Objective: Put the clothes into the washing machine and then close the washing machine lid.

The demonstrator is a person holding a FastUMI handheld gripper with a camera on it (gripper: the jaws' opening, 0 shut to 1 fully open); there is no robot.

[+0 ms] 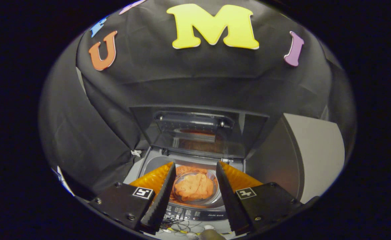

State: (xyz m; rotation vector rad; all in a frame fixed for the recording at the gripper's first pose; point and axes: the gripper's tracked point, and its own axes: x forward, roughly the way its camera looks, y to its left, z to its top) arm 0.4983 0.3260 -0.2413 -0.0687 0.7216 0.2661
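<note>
A small grey top-loading washing machine [150, 163] stands below me with its lid [195, 133] raised upright at the back, the glass panel reflecting orange. Orange clothes [195, 186] lie crumpled inside the round drum, seen between my two fingers. My gripper [195, 168] hangs above the drum opening, open, with nothing held between its fingers. The control panel [195, 213] runs along the machine's near edge.
A large grey box-like appliance [315, 153] stands close to the right of the machine. Black cloth walls the booth behind and to the left. Thin loose wires [175, 226] lie on the surface just in front of the machine.
</note>
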